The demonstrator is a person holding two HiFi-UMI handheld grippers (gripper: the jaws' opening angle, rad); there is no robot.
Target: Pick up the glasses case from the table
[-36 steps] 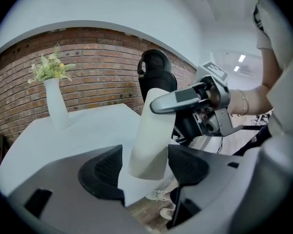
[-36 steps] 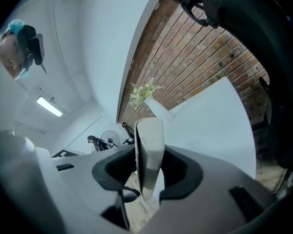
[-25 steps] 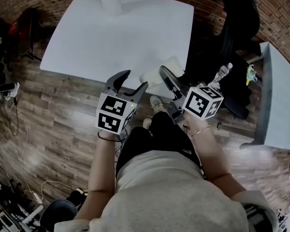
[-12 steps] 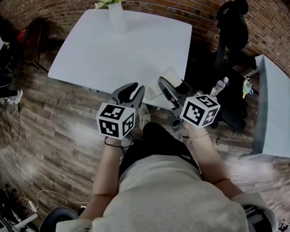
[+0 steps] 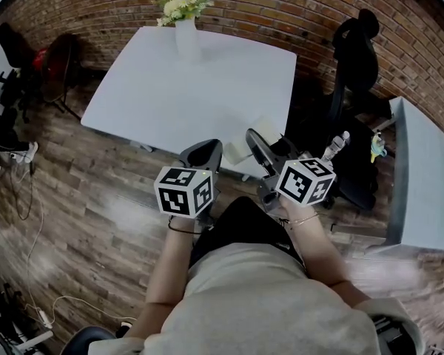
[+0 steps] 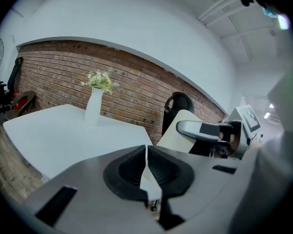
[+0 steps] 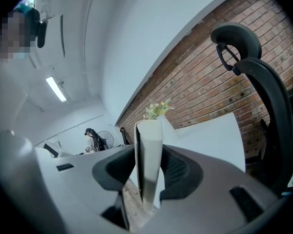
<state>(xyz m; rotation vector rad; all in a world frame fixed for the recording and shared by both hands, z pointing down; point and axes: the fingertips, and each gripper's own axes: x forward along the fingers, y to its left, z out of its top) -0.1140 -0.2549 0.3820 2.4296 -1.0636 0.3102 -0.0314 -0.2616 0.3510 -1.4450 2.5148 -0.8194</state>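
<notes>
Glasses case (image 7: 149, 130), pale cream, is clamped between the dark ribbed pads of my right gripper (image 7: 149, 155). It stands edge-on between the jaws and sticks out beyond their tips. It is off the white table (image 5: 192, 87), held in the air by the table's near edge, and wood floor (image 5: 81, 198) shows below it in the right gripper view. In the head view the case shows as a pale shape just left of my right gripper's dark jaw.

My left gripper (image 6: 146, 152) has its jaws pressed together with nothing between them. It hangs just beside the right one, a little to its left, with its marker cube facing up toward me. From the left gripper view I can see the case off to the right, caught in the other gripper.

At the far edge of the table stands a white vase (image 5: 186, 37) with pale flowers, against a brick wall (image 5: 281, 6). A black office chair (image 5: 359, 58) stands to the right of the table, and a second pale table (image 5: 425, 176) lies further right.
</notes>
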